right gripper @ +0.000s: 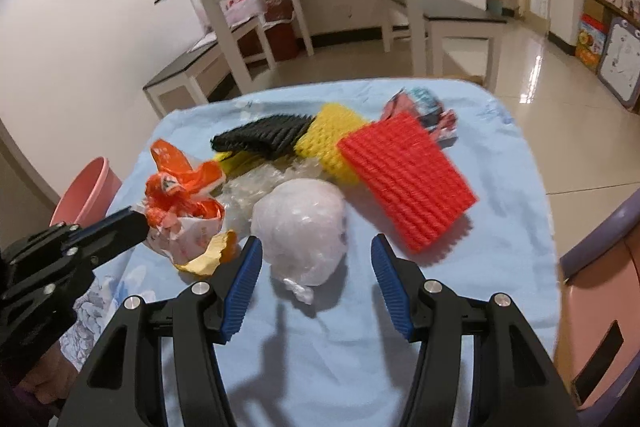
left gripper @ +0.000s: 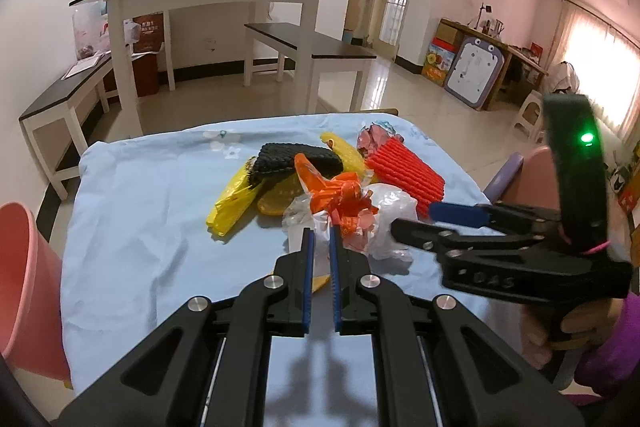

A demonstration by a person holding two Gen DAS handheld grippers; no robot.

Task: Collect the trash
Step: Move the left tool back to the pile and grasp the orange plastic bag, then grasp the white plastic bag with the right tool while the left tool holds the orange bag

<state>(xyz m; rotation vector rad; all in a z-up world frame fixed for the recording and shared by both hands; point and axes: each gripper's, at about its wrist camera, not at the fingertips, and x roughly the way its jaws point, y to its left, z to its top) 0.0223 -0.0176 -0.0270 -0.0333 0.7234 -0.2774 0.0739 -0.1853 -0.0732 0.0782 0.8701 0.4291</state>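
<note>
On the blue-clothed desk (right gripper: pixel 500 267), a heap of trash: red foam netting (right gripper: pixel 404 183), yellow netting (right gripper: pixel 332 143), black netting (right gripper: pixel 264 137). Left tool (left gripper: pixel 321 233) clenched on the crumpled orange-and-white wrapper (left gripper: pixel 344 207), pinching its near edge. Right tool (right gripper: pixel 316 247) spread wide, straddling the knotted white plastic bag (right gripper: pixel 300 227), pads not touching. Pink bin (left gripper: pixel 28 287) waiting off the desk's left edge.
</note>
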